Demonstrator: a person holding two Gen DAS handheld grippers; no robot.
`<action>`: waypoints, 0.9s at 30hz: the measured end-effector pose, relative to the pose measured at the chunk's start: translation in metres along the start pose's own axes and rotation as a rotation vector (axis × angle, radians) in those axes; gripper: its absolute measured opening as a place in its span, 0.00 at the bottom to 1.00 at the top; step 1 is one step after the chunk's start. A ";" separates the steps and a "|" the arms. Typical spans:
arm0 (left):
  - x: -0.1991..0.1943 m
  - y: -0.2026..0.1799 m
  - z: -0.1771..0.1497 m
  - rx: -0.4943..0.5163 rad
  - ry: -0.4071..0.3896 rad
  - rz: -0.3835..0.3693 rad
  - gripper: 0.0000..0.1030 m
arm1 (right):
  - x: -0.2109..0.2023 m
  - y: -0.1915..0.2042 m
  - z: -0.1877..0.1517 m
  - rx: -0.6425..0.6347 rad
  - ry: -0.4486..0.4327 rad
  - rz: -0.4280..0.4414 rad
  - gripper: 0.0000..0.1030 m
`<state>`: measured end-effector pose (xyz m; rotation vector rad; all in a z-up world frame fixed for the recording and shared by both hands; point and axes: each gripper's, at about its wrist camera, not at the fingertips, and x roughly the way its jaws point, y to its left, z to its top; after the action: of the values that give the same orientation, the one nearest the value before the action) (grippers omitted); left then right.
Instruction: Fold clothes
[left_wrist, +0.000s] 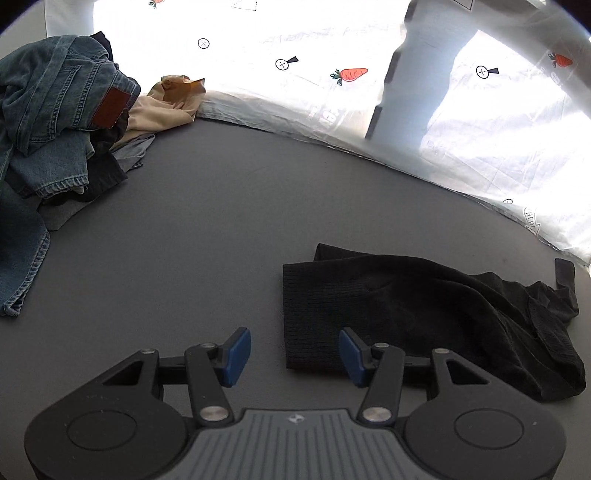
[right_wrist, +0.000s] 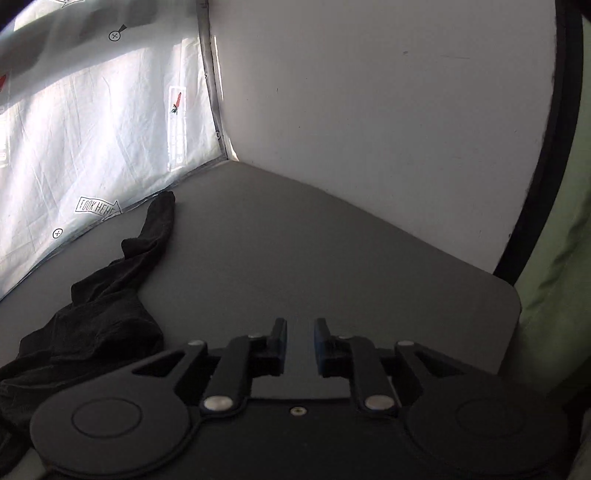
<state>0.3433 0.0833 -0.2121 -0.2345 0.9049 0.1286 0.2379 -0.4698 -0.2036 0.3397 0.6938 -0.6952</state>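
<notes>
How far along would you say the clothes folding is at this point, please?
Early on. No finished stack shows in either view. The black garment lies spread and rumpled on the grey table, with the open left gripper at its near edge and the right gripper open, holding nothing. Left to do: the pile of jeans and the tan garment.

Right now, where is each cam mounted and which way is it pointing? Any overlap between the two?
Left wrist: sits on the left tongs, looking forward over the grey table at the black garment, the pile of jeans far left and the carrot-print sheet behind; only its open blue-padded fingers show.
Right wrist: sits on the right tongs, facing the table's far corner and a plain white wall; its fingers stand apart, holding nothing.
Shared: the black garment, the table and the printed sheet.
</notes>
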 end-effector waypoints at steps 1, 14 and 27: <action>0.007 -0.001 0.002 0.002 0.011 0.001 0.53 | 0.006 0.009 -0.004 -0.012 0.011 0.025 0.34; 0.117 -0.006 0.044 0.161 0.105 0.096 0.53 | 0.093 0.242 -0.016 -0.461 0.143 0.426 0.47; 0.155 0.002 0.062 0.145 0.131 0.001 0.52 | 0.136 0.269 -0.022 -0.463 0.259 0.412 0.48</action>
<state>0.4850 0.1034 -0.2980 -0.1086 1.0402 0.0483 0.4882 -0.3272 -0.2959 0.1356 0.9707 -0.0880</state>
